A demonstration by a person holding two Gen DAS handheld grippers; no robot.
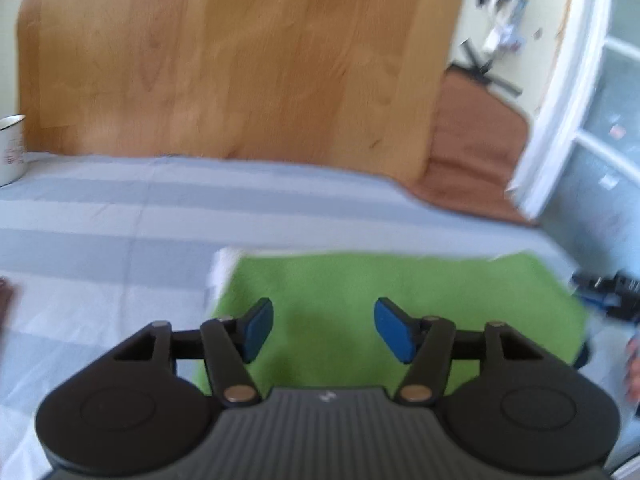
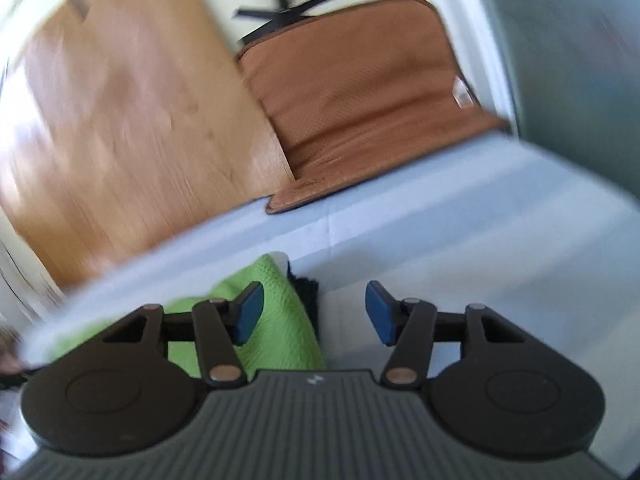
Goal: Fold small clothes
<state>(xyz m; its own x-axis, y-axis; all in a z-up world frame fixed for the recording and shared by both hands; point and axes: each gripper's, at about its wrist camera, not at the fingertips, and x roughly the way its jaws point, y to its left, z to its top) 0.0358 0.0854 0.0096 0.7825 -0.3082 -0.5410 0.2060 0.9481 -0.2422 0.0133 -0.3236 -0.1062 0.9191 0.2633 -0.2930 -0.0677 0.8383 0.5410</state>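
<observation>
A green cloth [image 1: 384, 292] lies flat on the counter [image 1: 120, 216], which is covered by a pale blue-and-grey striped sheet. In the left wrist view a white edge shows at the cloth's far left corner. In the right wrist view the cloth [image 2: 276, 312] has a dark piece of fabric [image 2: 308, 288] just beside its right edge; what that is cannot be told.

The left tool [image 1: 324, 330] hangs over the cloth with its blue pads [image 1: 258, 330] spread apart and nothing between them. The right tool [image 2: 314, 312] is likewise spread wide and holds nothing; its left pad is over the cloth's edge, its right pad over bare sheet.

At the left edge of the counter stands a white mug [image 1: 10, 148] with a dark rim; its inside is not visible. Beyond the counter lie a wooden board [image 1: 240, 60] and a brown mat [image 2: 360, 92], whose corner overlaps the counter's far edge. Both views are blurred.
</observation>
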